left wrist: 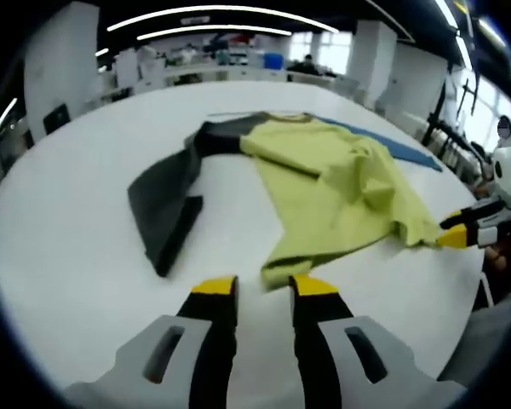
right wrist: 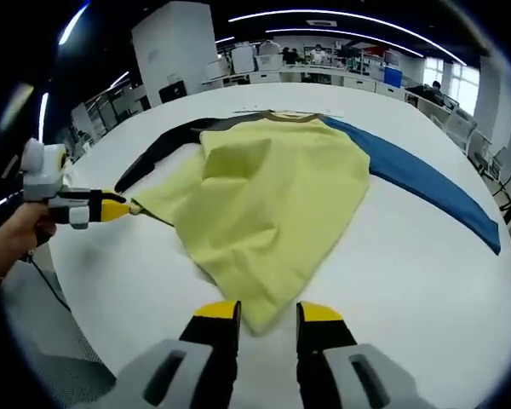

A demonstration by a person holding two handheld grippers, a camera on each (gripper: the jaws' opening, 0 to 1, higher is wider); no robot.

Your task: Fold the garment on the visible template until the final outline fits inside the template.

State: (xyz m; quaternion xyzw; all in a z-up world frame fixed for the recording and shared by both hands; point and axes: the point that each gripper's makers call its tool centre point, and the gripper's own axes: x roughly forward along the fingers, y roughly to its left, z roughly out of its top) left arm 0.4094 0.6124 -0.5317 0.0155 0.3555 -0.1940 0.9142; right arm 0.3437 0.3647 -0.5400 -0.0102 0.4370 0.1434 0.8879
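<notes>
Parted, empty jaws of both the left gripper (left wrist: pixel 262 288) and right gripper (right wrist: pixel 268 313) are poised at the yellow garment (right wrist: pixel 268 200) hem, which should be pinched evenly at both corners before folding.

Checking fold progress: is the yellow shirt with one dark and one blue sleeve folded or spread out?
Partly folded: the yellow shirt has its hem drawn up and rumpled; its blue sleeve lies outstretched.

Open-plan lab or office: strip ceiling lights (right wrist: pixel 341 17), rows of cluttered desks (right wrist: pixel 324 72)
</notes>
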